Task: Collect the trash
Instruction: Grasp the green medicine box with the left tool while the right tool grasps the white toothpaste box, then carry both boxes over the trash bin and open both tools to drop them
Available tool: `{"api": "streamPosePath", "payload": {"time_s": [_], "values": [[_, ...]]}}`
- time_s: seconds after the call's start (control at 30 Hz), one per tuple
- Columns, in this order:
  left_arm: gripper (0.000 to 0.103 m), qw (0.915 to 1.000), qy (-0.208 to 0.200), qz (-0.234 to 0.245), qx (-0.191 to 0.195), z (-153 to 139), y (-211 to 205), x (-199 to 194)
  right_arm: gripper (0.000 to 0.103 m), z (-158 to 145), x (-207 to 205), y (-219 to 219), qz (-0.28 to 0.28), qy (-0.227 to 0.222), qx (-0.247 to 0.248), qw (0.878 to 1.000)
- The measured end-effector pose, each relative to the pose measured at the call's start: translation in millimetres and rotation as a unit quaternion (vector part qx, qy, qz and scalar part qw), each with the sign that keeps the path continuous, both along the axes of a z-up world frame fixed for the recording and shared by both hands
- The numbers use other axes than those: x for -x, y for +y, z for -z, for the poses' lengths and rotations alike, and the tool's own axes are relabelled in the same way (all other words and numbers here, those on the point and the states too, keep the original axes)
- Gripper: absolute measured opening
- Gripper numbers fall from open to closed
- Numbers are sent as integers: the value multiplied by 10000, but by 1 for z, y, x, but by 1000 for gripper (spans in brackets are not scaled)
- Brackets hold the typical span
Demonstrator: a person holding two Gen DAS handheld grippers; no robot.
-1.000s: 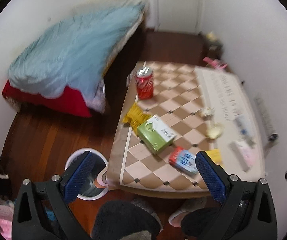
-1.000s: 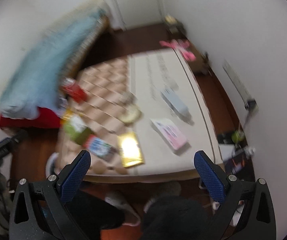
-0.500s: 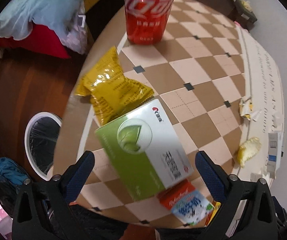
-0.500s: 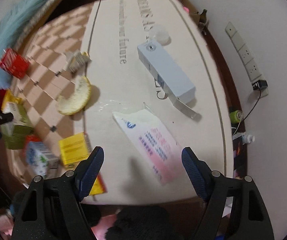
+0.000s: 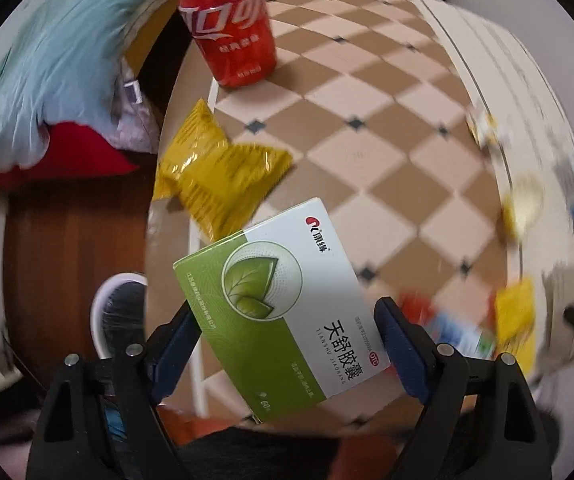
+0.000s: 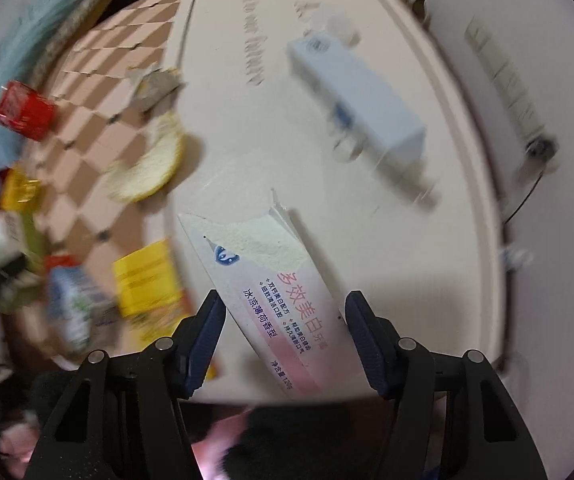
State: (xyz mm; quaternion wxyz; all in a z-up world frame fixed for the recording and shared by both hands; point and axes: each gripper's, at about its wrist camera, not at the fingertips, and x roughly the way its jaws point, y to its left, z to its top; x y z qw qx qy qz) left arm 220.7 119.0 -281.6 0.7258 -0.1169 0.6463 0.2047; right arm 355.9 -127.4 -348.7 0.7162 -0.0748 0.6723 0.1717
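1. The left gripper (image 5: 287, 336) had its jaws apart around the green and white box (image 5: 283, 304), which lay near the table's (image 5: 387, 128) near left edge; the pads sat close to the box's sides, and whether they touched could not be told.
2. The box's long axis ran diagonally across the gap, so closing would probably catch opposite corners.
3. The right gripper (image 6: 285, 334) straddled the toothpaste box (image 6: 271, 292), jaws apart with gaps on both sides, at the near edge on the white half of the table.
4. That box's long axis pointed away and leftward, well suited to a squeeze across its width.
5. The bin (image 5: 117, 312) stood on the floor left of the table, nearest the left gripper.
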Motion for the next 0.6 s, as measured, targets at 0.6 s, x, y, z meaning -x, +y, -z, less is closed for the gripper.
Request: {"api": "streamPosePath", "payload": {"time_s": [0.6], "values": [[72, 9956, 21, -890, 308, 32, 12, 9, 61, 23, 18, 13, -275, -338, 421, 9982]]}}
